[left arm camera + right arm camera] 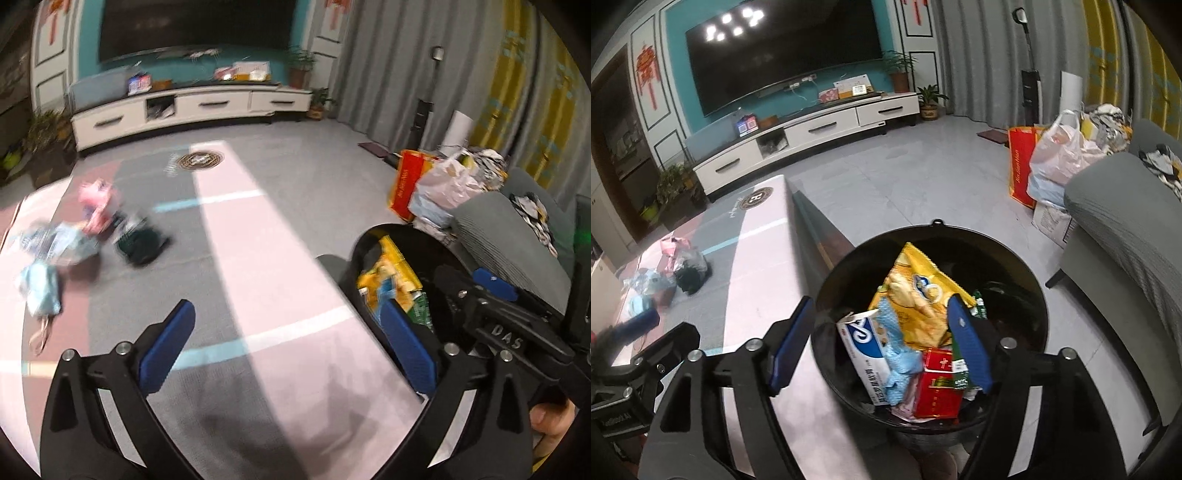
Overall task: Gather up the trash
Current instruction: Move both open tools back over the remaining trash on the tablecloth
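A black round trash bin (1015, 266) stands by the table's right edge, holding a yellow snack bag (919, 291), a white and blue box (864, 343), a red box (938, 387) and blue crumpled wrap (901, 354). My right gripper (879, 332) is open and empty right above the bin. My left gripper (284, 328) is open and empty above the pink and grey table mat (258, 258); the bin (424, 251) shows at its right. A blurred pile of trash lies at the table's far left: a pink bag (96, 203), a dark bag (142, 245) and pale blue wrappers (40, 288).
A white TV cabinet (812, 136) and a large TV (783, 48) stand at the back. A grey sofa (1126, 236) is on the right, with a red bag (1021, 162) and a white plastic bag (1056, 155) beside it. Grey floor lies between.
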Demonstrator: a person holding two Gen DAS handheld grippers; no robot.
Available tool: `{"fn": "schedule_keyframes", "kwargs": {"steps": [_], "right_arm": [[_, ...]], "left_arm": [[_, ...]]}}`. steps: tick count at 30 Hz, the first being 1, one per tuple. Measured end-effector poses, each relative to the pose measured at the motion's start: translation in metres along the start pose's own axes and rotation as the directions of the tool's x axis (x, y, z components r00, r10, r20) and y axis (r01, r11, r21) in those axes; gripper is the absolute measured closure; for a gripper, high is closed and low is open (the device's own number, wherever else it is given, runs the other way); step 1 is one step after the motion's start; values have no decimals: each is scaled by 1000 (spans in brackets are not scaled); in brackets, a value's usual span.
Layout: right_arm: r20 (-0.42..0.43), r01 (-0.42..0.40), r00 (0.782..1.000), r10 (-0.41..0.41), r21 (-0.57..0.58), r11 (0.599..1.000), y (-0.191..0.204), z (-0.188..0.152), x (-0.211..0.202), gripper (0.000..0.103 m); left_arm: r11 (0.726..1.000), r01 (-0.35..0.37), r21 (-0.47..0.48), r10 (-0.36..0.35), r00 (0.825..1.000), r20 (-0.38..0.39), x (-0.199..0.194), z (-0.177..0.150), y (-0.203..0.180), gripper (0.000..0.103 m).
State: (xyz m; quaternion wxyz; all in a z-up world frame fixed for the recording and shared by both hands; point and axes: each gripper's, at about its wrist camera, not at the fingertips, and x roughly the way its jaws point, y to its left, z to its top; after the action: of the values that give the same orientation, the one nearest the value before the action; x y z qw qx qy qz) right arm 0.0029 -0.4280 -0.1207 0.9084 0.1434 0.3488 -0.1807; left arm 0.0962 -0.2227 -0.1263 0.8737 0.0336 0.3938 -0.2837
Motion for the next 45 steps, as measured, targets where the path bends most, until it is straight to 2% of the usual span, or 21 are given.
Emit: {"fn": "schedule_keyframes", "kwargs": {"steps": [3, 6, 11, 13, 17, 24, 28, 33, 40, 45], "right_arm": [[2, 3, 1000, -3, -34, 999, 14, -2, 2, 26], [1, -12, 1000, 12, -46, 999, 23, -4, 2, 24], [-38, -143, 989, 143, -11, 990, 39, -6, 5, 24], [-47, -175, 984, 174, -25, 984, 51, -8, 6, 24], [-54, -205, 978, 201, -69, 976, 77, -12, 7, 24], [-100, -285, 956, 277, -72, 956, 116, -16, 20, 24], [-127, -327, 940, 316, -72, 942, 143, -19, 30, 24], [-144, -365, 925, 351, -92, 926, 167, -24, 36, 24], [-159, -352, 930, 332, -117, 929, 179, -30, 41, 24], [-167, -334, 934, 316, -90, 938, 176, -32, 46, 24]], "left_arm": [[998, -28, -55, 27, 1000, -13, -3, -8, 23, 3], [995, -64, -71, 64, 998, -8, -11, -13, 42, 3], [991, -91, -100, 92, 996, 9, -29, -22, 82, 3], [984, -89, -155, 93, 996, 17, -34, -26, 106, 3], [950, -105, -295, 110, 994, 1, -39, -29, 156, 3], [904, -167, -394, 177, 984, -10, -45, -34, 204, 3], [886, -201, -419, 204, 978, -37, -39, -38, 220, 3], [873, -191, -448, 208, 978, -12, -42, -37, 228, 3], [866, -177, -468, 208, 978, 14, -47, -30, 232, 3], [848, -178, -499, 218, 976, 23, -48, -28, 241, 3]]}}
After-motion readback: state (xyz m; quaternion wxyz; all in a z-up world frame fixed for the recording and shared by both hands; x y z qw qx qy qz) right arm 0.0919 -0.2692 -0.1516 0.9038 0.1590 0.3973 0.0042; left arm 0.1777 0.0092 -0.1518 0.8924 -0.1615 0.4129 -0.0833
